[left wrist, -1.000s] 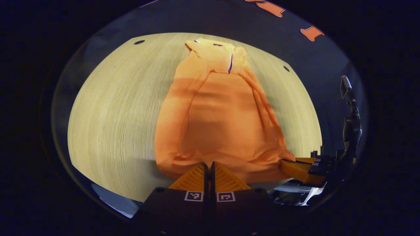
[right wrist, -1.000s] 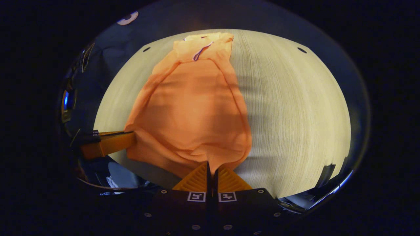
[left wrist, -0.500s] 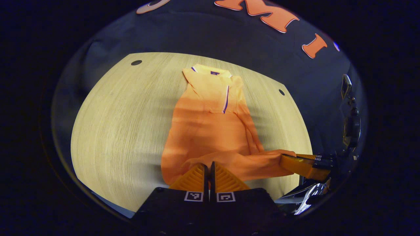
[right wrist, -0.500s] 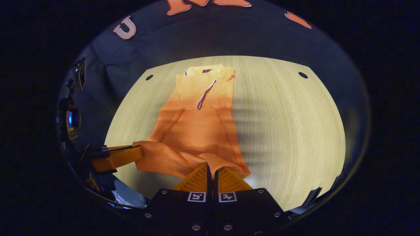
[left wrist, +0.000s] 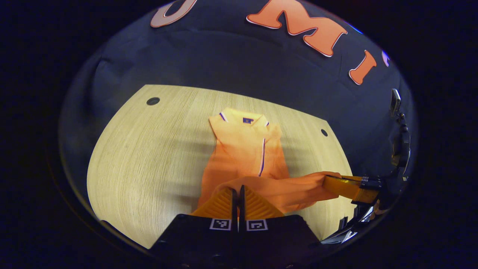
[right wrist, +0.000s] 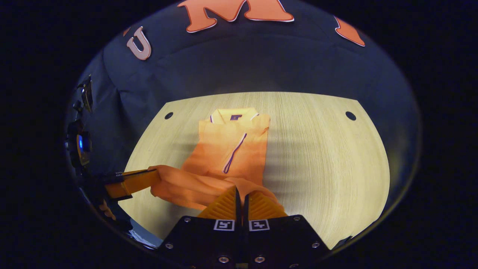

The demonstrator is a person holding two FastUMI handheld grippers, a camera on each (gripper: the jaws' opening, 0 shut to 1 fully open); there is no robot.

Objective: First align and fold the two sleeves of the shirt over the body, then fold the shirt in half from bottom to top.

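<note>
An orange polo shirt lies on the pale wooden table, collar at the far end, sleeves folded in over the body. Its bottom hem is lifted off the table and stretched between the two grippers over the lower body. My left gripper is shut on one corner of the hem. My right gripper is shut on the other corner. In the left gripper view the right gripper shows at the right, in the right gripper view the left gripper shows at the left.
The table carries small dark holes near its far corners. Bare wood lies on both sides of the shirt. Camera gear on a stand hangs at the booth's edge, and a device with a blue light stands at the other side.
Both grippers have carried the hem up and forward toward the collar. The visible lower body of the shirt has shortened as the raised hem covers it.
</note>
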